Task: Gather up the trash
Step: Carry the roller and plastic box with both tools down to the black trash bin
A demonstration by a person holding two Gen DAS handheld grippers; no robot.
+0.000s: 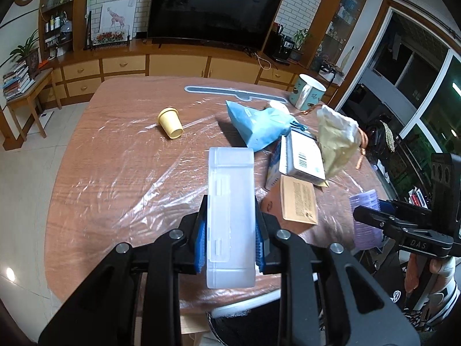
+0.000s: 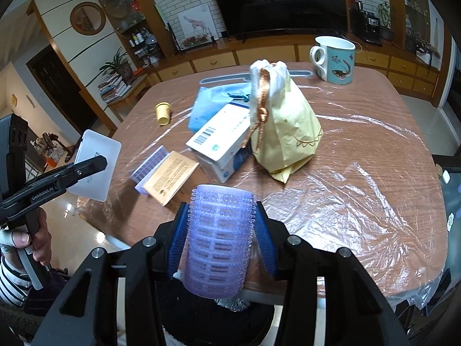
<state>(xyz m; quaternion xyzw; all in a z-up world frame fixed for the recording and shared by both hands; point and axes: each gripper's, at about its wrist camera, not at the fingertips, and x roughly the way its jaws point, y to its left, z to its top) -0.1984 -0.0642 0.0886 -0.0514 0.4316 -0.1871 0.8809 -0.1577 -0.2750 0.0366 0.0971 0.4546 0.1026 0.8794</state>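
A translucent white rectangular plastic case [image 1: 230, 216] is clamped across its narrow sides by the left gripper [image 1: 230, 240], held above the near edge of the film-covered wooden surface [image 1: 115, 173]. A purple bristled plastic hair roller [image 2: 220, 236] is pinched around its barrel by the right gripper [image 2: 220, 239], over a dark bin [image 2: 201, 314] below. Both are judged light; the case stiff and slick, the roller hollow and crushable, so mid-body holds suit.

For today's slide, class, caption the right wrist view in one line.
Right tool grips a purple hair roller above a bin, cluttered table beyond.
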